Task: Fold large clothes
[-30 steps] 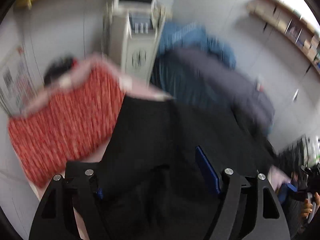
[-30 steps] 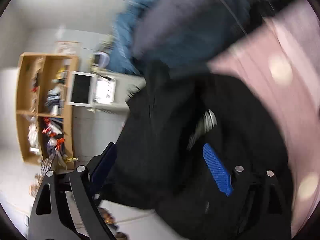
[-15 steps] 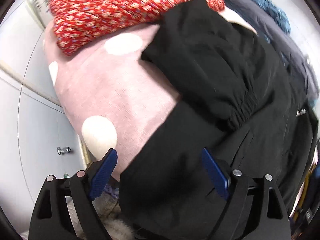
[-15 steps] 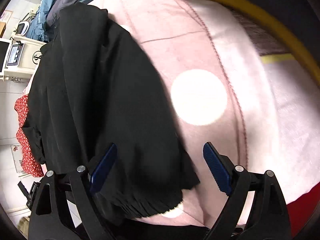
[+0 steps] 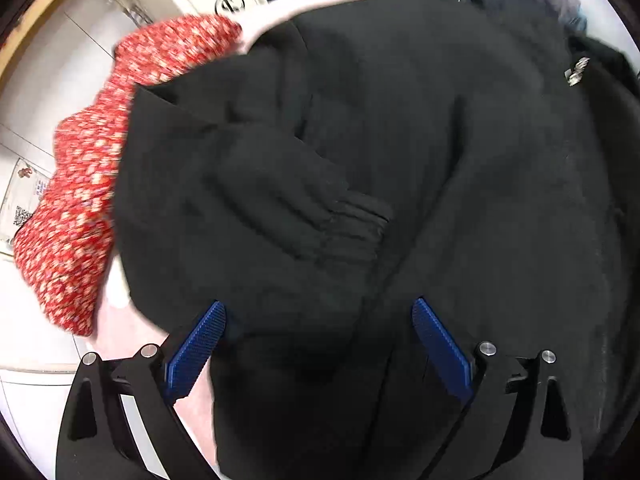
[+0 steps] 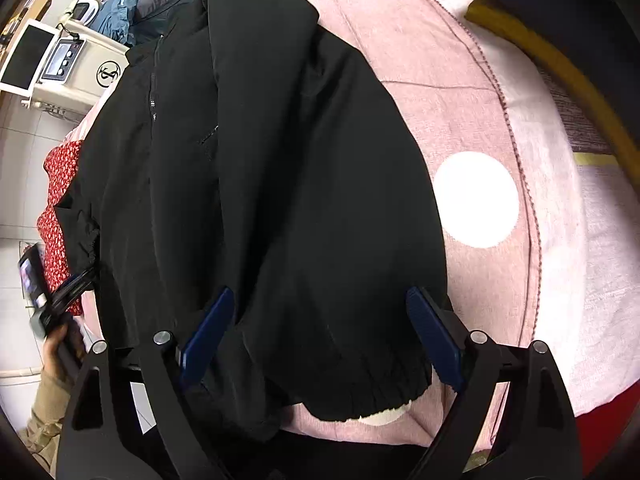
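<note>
A: Where is the black jacket (image 6: 280, 184)?
B: Spread across a pink dotted blanket (image 6: 500, 128), beside red floral fabric (image 5: 80, 208).
A: The 2 tools?
B: Left tool (image 5: 316, 344) just widened, right tool (image 6: 320, 332) released; both straddle jacket cloth, unclamped.
</note>
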Tool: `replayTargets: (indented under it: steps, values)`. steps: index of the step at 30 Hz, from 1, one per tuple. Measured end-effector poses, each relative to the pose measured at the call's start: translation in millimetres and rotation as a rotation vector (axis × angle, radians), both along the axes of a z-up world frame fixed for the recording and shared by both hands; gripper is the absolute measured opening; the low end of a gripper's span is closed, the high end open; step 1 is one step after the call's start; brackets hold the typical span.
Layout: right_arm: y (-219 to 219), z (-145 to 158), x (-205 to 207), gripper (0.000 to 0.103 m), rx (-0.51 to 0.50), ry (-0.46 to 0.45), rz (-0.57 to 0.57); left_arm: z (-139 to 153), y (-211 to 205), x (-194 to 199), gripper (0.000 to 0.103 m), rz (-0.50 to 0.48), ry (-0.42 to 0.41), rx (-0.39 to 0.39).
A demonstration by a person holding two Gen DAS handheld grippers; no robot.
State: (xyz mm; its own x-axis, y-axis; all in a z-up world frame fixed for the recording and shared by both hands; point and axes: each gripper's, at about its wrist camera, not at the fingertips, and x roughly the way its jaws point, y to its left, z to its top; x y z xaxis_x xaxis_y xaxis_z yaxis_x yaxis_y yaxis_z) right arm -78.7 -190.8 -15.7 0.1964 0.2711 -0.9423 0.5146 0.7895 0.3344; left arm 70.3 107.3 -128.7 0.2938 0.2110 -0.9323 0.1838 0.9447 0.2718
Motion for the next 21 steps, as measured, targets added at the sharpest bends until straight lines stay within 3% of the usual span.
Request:
replayTargets:
  steps: [2,4,6,11,16,21]
  values:
    - [-0.8,0.3,-4.5,0.087,-0.009,0.008,-0.032,-14.2,1.4,10.4,0.090,0.006,0.034,0.004]
    - [-3.6,1.7,-12.7,0.087,-0.008,0.023,-0.071,-25.2,4.7,24.0,0.085,0.004,0.064,-0.041]
    - [-10.5,-0.6,-23.8,0.087,0.001,0.033,-0.122,-21.3,6.9,26.2,0.062,-0.015,0.057,-0.077]
    - [-21.1,-5.0,-42.5,0.087,0.024,0.048,-0.221,10.8,24.9,25.3,0.032,-0.059,0.034,-0.127]
    - [-17.0,-5.1,-34.6,0.087,0.024,0.043,-0.194,83.6,90.7,25.8,0.030,0.021,-0.116,-0.163]
    - [-2.3,-3.8,-15.4,0.087,0.005,0.046,-0.141,180.8,184.4,26.8,0.030,0.222,-0.324,-0.164]
